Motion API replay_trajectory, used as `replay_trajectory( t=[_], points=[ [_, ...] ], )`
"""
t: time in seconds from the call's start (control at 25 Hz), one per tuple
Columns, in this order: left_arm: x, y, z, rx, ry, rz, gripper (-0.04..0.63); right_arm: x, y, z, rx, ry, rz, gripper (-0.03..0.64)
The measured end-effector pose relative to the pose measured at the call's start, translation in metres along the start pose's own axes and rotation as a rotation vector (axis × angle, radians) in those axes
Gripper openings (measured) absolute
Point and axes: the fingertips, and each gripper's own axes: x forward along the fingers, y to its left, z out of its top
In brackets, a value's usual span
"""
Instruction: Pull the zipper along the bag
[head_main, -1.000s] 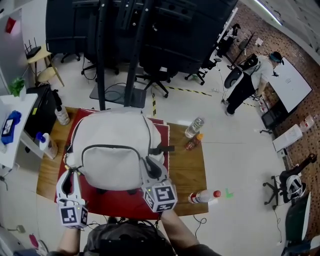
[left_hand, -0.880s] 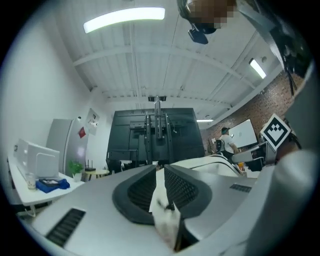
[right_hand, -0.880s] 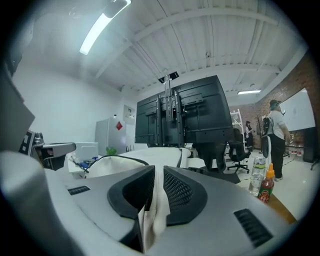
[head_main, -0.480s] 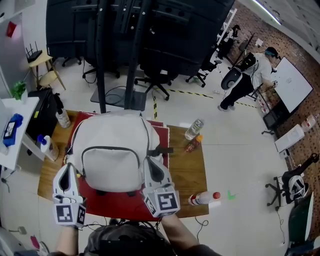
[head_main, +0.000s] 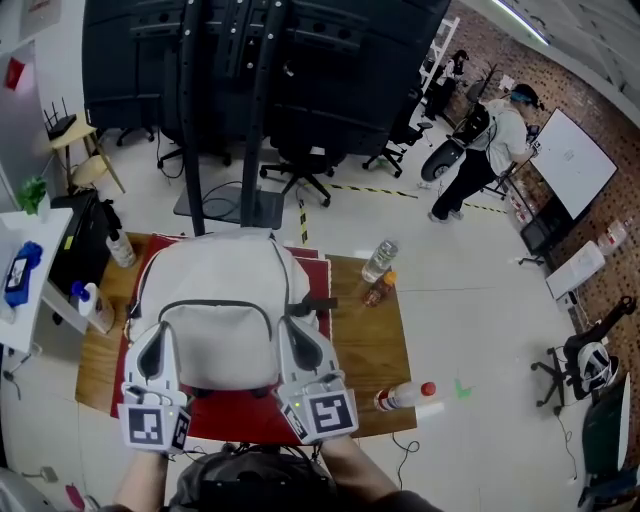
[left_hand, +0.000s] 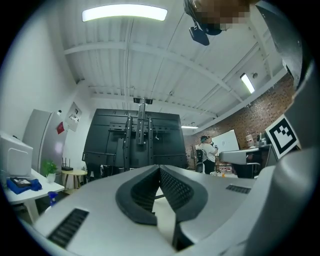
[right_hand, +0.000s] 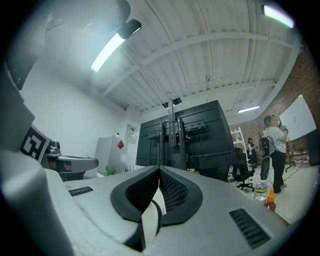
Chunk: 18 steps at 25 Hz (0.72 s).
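Bag, pale grey, sits on a red mat on the desk. Left claw is clamped tight on pale fabric at the bag's near left corner. Right claw, its jaws just closing, pinches a dark-edged fold of the bag at the near right.

No legible text anywhere
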Motion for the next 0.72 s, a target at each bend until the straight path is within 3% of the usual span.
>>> replay_trajectory(
  t=[0.32, 0.72],
  points=[
    [0.014, -0.024, -0.007, -0.010, 0.040, -0.057, 0.012, -0.009, 0.007, 0.003, -0.035, -0.008, 0.010, 0.026],
    [0.022, -0.025, -0.019, -0.009, 0.091, -0.065, 0.012, -0.007, 0.012, -0.016, -0.037, 0.099, 0.042, 0.026]
  ],
)
